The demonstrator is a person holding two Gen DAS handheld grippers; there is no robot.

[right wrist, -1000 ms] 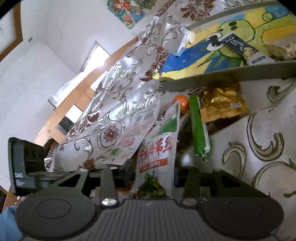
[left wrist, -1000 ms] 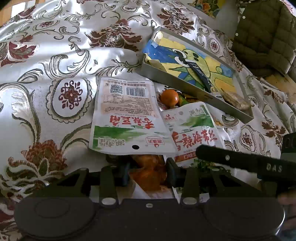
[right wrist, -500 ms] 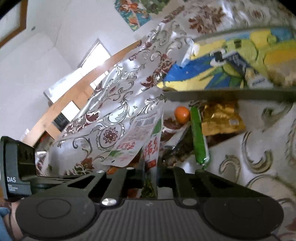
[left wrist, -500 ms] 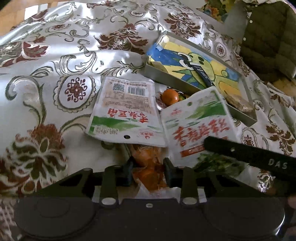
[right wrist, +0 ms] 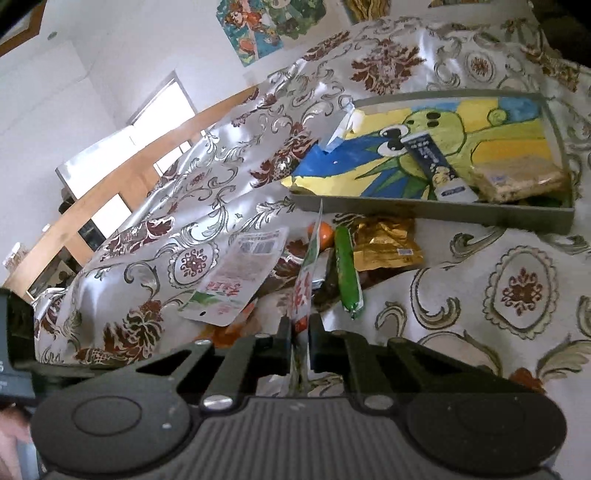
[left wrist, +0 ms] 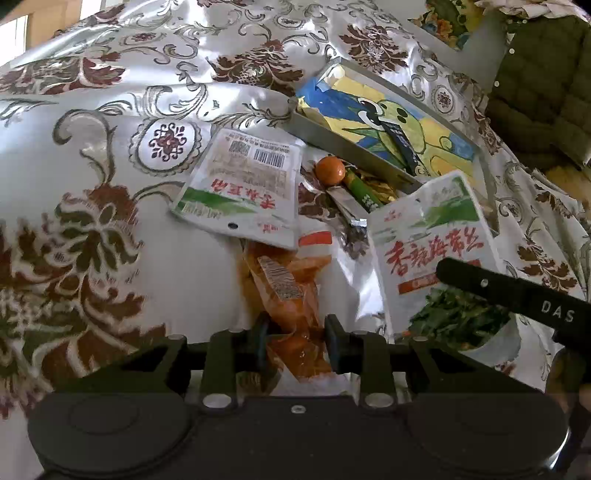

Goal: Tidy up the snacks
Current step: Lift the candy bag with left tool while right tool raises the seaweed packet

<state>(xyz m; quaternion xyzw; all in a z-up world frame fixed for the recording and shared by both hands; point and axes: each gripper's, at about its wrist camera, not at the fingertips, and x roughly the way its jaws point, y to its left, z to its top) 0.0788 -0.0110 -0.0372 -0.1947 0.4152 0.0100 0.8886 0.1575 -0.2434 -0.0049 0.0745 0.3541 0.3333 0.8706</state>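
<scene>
Right gripper [right wrist: 298,341] jaws, just closed, pinch the seaweed pack [right wrist: 306,280], now lifted edge-on, pointing at the tray [right wrist: 436,212]; left gripper [left wrist: 295,343] jaws clamp the orange pack [left wrist: 288,284] lengthwise.

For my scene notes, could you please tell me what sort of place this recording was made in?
Most likely a room in a home. The snacks lie on an ornate floral satin cloth, colourful pictures hang on a white wall, and a quilted green jacket sits beyond the grey tray.

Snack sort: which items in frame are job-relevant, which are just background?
Job:
- tray
- seaweed packet, in right tool
- orange packet, in left tool
- tofu packet
- green stick
- gold packet
- orange ball

Background:
- tablecloth
- green jacket
- wall posters
</scene>
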